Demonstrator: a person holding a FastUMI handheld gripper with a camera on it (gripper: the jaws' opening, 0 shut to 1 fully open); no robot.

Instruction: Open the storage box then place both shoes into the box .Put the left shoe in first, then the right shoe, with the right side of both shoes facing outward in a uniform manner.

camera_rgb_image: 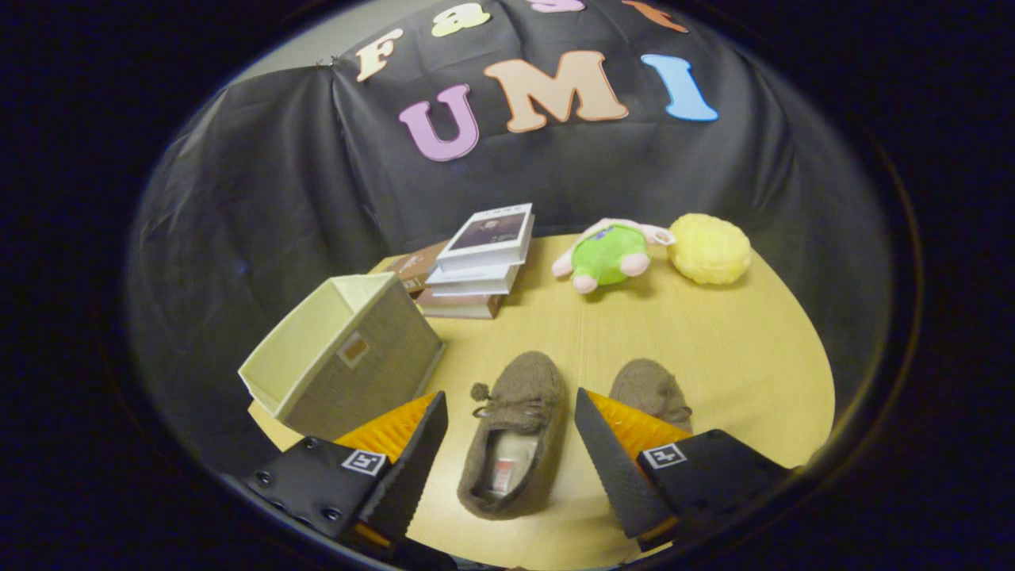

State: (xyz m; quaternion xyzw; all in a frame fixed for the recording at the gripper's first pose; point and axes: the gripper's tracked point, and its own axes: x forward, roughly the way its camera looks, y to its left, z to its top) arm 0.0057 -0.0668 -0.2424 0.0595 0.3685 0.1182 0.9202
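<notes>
Hand-held gripper (507,444) hangs with fingers apart astride the left shoe (514,436) near the counter (714,349) front edge, right shoe (652,390) beside, open box (341,353) at left edge; judged best: lower squarely, pinch the heel collar.

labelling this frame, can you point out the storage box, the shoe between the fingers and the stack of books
storage box (361,373): gripper view, on its grey side wall.
shoe (519,404): gripper view, on its brown toe top.
stack of books (485,238): gripper view, on the top book's cover.
</notes>
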